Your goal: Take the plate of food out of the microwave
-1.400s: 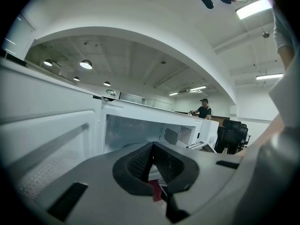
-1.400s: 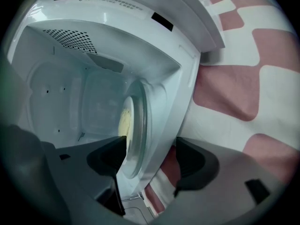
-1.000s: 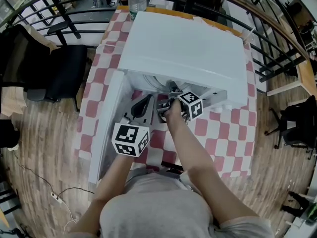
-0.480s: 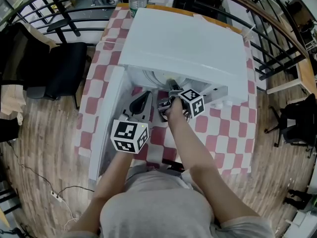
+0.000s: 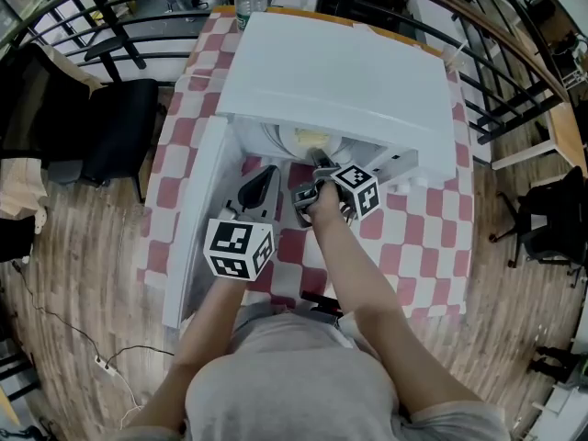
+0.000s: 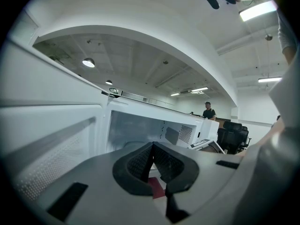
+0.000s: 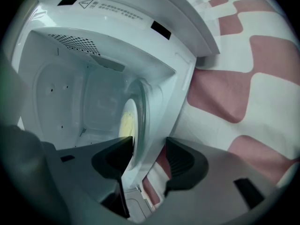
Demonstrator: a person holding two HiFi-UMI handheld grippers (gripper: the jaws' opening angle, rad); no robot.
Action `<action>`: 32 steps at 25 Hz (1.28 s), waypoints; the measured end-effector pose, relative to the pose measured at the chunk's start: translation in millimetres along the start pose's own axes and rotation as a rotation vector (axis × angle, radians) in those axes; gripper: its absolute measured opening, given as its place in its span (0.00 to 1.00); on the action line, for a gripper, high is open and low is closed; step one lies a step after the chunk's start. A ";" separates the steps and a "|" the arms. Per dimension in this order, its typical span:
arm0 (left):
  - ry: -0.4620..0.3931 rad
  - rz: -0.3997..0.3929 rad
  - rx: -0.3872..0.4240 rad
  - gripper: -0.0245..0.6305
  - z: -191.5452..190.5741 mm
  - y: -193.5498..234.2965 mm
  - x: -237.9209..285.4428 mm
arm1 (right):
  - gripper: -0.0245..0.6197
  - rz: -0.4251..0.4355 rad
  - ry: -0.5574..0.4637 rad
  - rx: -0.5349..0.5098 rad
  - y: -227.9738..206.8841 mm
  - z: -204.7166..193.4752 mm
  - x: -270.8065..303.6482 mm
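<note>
We're up on the head view, looking steeply down from well above onto the top of the microwave (image 5: 340, 72) and the checked worktop (image 5: 413, 237) around it. Over to the left gripper view: we sit low and close beside the open door (image 6: 47, 139), facing almost level into the cavity (image 6: 140, 130) and the room beyond. The right gripper view lies rolled on its side, right at the cavity's mouth, peering inside. All three views share that opening.
</note>
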State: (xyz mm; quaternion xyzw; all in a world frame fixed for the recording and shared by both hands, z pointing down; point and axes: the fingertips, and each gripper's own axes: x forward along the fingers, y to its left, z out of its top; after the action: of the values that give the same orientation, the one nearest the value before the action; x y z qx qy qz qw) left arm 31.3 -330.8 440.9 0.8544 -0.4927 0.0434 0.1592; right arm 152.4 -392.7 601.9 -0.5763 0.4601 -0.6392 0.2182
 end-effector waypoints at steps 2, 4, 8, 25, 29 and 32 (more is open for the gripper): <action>-0.002 0.001 -0.002 0.04 0.4 -0.3 -0.7 | 0.39 0.009 -0.001 -0.004 1.1 0.7 -3.1; -0.002 0.001 -0.004 0.04 -0.1 -0.8 -1.2 | 0.36 0.015 -0.001 -0.009 1.8 0.9 -5.5; 0.000 -0.002 -0.002 0.04 -0.9 -3.1 -0.9 | 0.32 0.024 0.005 -0.006 1.9 1.9 -8.0; -0.009 0.011 0.008 0.04 0.8 -3.9 -7.7 | 0.22 0.049 0.030 -0.008 7.3 1.2 -16.2; -0.013 0.020 0.006 0.04 1.7 -1.8 -9.1 | 0.14 0.066 0.025 -0.015 13.1 2.7 -18.8; -0.011 0.023 0.002 0.04 0.8 -0.8 -9.7 | 0.12 0.070 0.031 -0.019 16.9 2.4 -18.7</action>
State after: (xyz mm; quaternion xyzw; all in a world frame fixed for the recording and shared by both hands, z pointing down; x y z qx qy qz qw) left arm 26.9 -322.7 437.8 0.8490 -0.5035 0.0409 0.1550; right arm 154.9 -386.4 577.5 -0.5521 0.4893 -0.6355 0.2278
